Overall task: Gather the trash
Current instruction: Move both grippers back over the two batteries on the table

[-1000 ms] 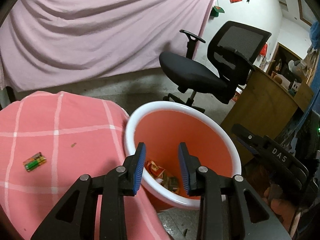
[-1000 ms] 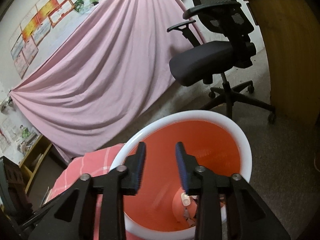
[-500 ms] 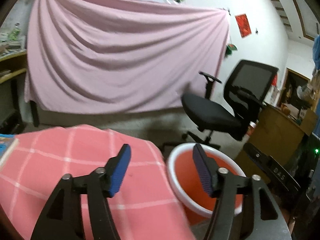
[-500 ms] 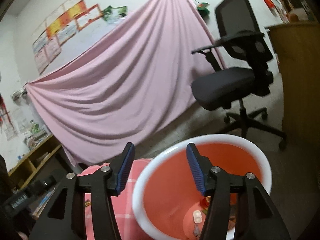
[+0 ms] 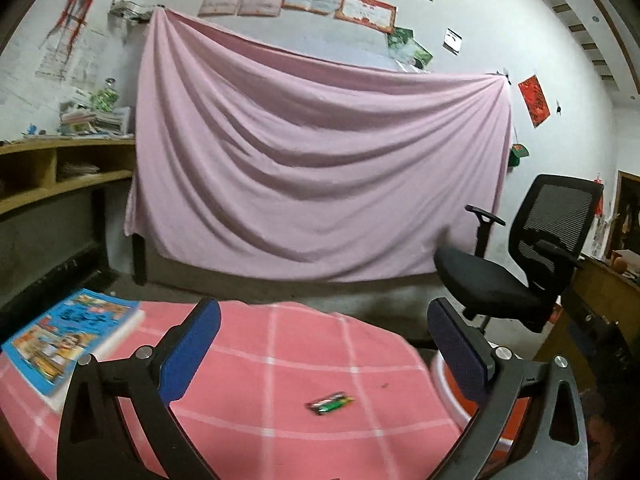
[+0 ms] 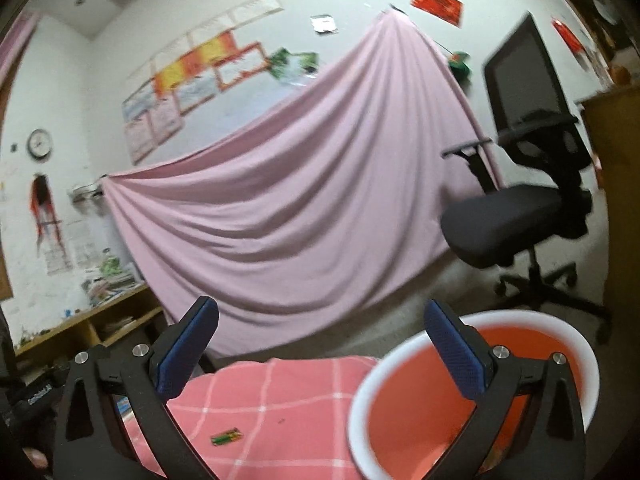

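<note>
Green wrapper (image 5: 330, 402) below open left gripper (image 5: 324, 346)

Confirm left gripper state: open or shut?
Open. The left gripper has just been opening; its blue pads stand wide apart, nothing between them.

We see a pink sheet (image 5: 320, 184) hung on the back wall, a black office chair (image 5: 520, 264) at right, wooden shelves (image 5: 52, 176) at left, and a blue book (image 5: 68, 340) on the checked tablecloth's (image 5: 300, 360) left edge.
</note>
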{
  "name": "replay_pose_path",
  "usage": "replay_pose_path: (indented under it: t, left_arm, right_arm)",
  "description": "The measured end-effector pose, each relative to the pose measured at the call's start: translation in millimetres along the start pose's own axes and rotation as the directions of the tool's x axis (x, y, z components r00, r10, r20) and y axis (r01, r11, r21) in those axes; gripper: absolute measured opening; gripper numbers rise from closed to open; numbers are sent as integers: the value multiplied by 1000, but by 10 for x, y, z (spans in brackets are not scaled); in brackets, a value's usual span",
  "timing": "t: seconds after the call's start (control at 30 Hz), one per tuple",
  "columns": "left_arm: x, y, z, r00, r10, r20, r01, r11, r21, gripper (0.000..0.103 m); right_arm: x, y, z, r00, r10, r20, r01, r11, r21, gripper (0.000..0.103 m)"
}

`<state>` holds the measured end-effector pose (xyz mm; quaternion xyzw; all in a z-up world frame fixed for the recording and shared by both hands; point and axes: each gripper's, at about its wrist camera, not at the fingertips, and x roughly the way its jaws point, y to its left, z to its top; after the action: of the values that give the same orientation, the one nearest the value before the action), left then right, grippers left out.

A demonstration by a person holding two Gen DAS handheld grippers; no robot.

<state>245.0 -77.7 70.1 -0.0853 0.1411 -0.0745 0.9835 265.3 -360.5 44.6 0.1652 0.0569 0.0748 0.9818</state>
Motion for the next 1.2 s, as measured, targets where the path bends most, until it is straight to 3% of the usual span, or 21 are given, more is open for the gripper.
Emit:
replay_pose_path:
  t: [0.33, 0.6, 0.77, 1.03, 1.2]
  left_arm:
    - [-186, 441, -186, 996, 73, 50, -73, 997, 9, 101]
    - [-97, 660, -256, 990, 139, 8, -139, 990, 36, 101]
    - [-17, 791, -310, 988, 148, -41, -148, 989, 14, 101]
    - [213, 787, -377, 971, 191, -141, -178, 979, 95, 101]
    - [411, 878, -453, 948, 201, -245, -183, 979, 94, 101]
  right_arm:
    - [164, 454, -169, 998, 63, -25, -65, 991, -117, 103]
    - [396, 725, -417, 981, 104, -166, -136, 972, -190, 103]
    - [549, 831, -568, 963, 72, -260, -135, 963, -234, 103]
    - [869, 1061, -866, 885, 8, -465, -188, 921, -341, 101]
    - [1054, 1079, -1021, 816, -16, -577, -222, 914, -340, 87]
